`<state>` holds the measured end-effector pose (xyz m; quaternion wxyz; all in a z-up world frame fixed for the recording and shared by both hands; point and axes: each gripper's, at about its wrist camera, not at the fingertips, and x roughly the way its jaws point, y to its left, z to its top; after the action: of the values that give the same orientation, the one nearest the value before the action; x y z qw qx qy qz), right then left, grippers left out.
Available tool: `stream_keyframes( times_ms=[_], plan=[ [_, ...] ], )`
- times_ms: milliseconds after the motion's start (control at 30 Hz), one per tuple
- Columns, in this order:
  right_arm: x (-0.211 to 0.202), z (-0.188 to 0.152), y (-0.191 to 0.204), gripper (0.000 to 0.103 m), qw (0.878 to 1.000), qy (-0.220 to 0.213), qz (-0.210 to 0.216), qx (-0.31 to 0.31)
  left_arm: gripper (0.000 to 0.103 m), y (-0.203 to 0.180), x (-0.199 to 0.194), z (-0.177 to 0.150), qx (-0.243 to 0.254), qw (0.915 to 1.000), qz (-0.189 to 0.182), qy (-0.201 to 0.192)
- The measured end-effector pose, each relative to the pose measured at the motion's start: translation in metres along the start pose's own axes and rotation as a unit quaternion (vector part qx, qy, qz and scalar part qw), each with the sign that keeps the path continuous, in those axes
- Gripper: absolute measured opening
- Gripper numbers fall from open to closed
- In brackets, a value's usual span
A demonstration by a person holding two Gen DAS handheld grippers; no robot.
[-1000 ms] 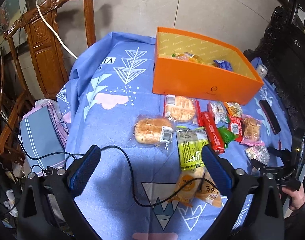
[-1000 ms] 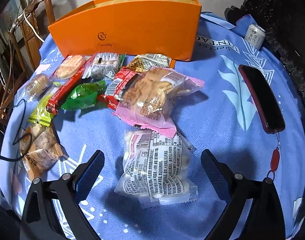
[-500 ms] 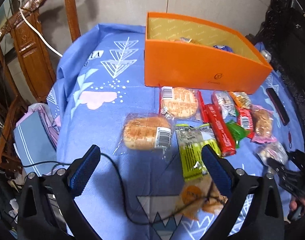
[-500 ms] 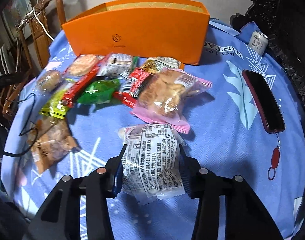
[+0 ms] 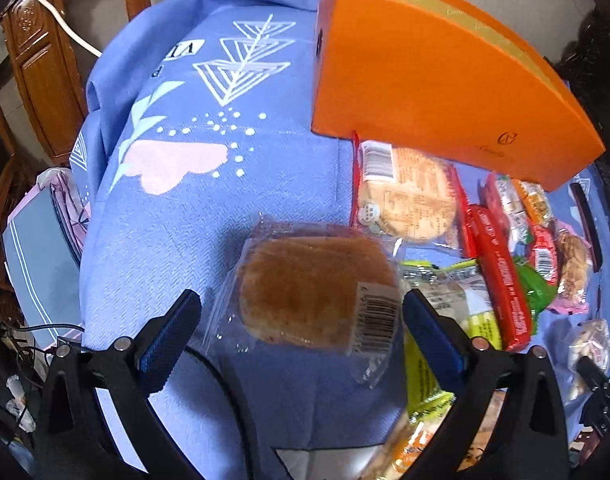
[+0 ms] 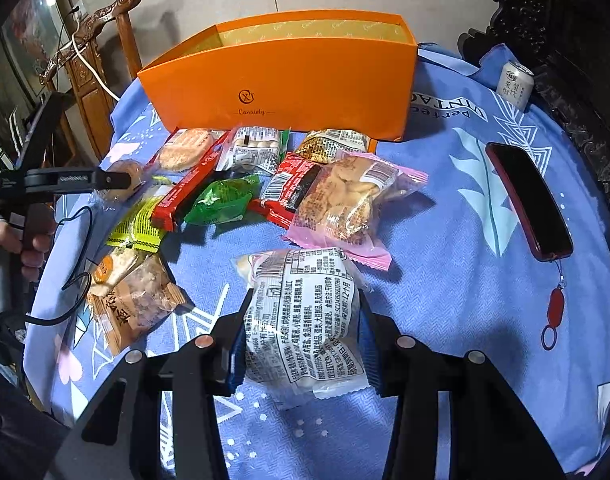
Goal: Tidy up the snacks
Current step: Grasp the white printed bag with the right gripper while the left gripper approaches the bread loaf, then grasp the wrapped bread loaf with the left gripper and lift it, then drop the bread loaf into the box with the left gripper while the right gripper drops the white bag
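Note:
A bread bun in a clear wrapper point(image 5: 317, 284) lies on the blue cloth between the blue pads point(image 5: 169, 340) of my left gripper point(image 5: 301, 336). That gripper is open and straddles the bun without pressing it. My right gripper point(image 6: 301, 340) is shut on a white printed snack packet point(image 6: 305, 312), squeezed at its middle. The orange box point(image 6: 281, 84) stands open-topped at the back of the table, also in the left wrist view as the orange box point(image 5: 425, 80). In front of it lie several loose snacks, among them a pink packet point(image 6: 345, 208), a green pack point(image 6: 221, 204) and a red bar point(image 5: 501, 280).
A dark red phone point(image 6: 525, 204) with a charm lies on the cloth at the right, and a drink can point(image 6: 515, 84) stands behind it. A black cable point(image 6: 65, 292) loops over the cloth at the left by a person's hand point(image 6: 25, 248). A carved wooden chair point(image 5: 37, 80) stands behind the table.
My left gripper came down over the bun, which now sits between its fingers. My right gripper closed from wide open onto the white packet and holds it.

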<state>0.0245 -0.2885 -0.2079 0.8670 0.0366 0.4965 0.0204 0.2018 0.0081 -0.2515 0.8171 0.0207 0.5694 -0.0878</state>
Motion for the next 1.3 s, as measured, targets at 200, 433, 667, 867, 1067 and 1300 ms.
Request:
stream_keyframes(
  times_ms=[200,433,667,867,1067,1300],
  plan=[
    [0.0,0.002,0.001,0.047,1.0,0.001,0.002,0.0,0.099,0.0,0.021,0.001,0.001,0.9998,0.004,0.018],
    [0.002,0.004,0.001,0.047,1.0,0.0,-0.002,0.001,0.09,-0.009,0.021,-0.002,0.036,0.9991,0.022,-0.011],
    [0.003,0.004,0.001,0.047,1.0,0.001,-0.004,0.001,0.071,-0.008,0.01,-0.005,0.041,0.9986,0.019,-0.028],
    [-0.002,0.005,0.001,0.047,1.0,-0.008,-0.002,0.003,0.07,-0.015,-0.012,-0.011,0.046,0.9974,0.014,-0.052],
    [-0.01,0.009,0.005,0.047,1.0,-0.021,0.002,-0.001,0.07,-0.02,-0.042,-0.017,0.051,0.9956,0.007,-0.078],
    [-0.025,0.022,0.011,0.047,0.999,-0.043,0.013,-0.009,0.07,-0.028,-0.082,-0.015,0.052,0.9927,-0.012,-0.108]
  ],
)
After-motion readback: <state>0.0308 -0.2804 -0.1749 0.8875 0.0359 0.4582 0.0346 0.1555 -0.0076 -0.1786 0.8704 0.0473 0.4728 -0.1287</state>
